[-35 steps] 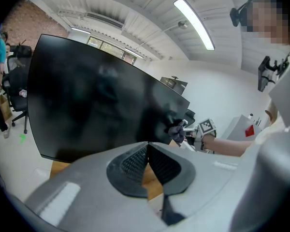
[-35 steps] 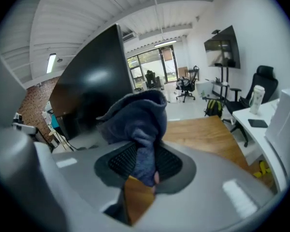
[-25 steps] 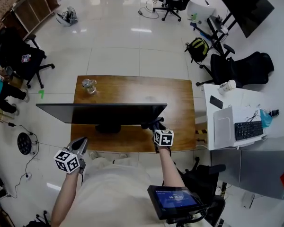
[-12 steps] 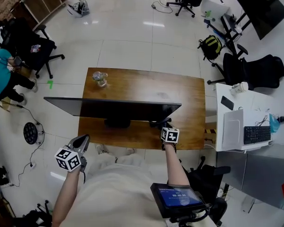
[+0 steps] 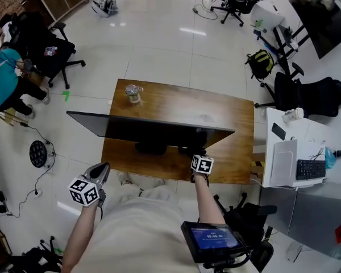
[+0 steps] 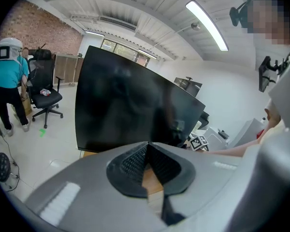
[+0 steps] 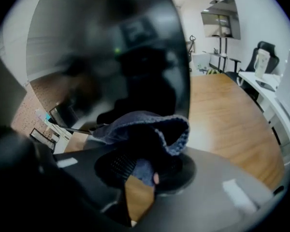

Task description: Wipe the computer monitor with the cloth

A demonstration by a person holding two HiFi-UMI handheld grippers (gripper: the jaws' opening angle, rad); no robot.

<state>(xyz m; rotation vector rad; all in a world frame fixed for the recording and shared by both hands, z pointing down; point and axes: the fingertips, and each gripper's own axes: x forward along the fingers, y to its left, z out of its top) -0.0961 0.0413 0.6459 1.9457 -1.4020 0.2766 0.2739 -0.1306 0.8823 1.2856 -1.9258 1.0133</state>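
Right gripper view: right gripper point(image 7: 137, 170) clenched on cloth point(image 7: 152, 127), monitor point(image 7: 111, 57) just ahead, wipe seemingly underway; left gripper point(image 6: 147, 146) pinched together, empty.

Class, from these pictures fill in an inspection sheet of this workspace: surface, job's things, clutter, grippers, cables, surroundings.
Surface: wooden table, brown glossy top.
Job's things: monitor upright on the table; blue cloth close to its screen, near the right edge.
Clutter: one small clear bottle behind the monitor.
Grippers: left gripper shut, empty, short of the table; right gripper shut on the cloth.
Cables: a cable on the floor at left.
Surroundings: office chair, backpack, white desk with keyboard, person in teal.
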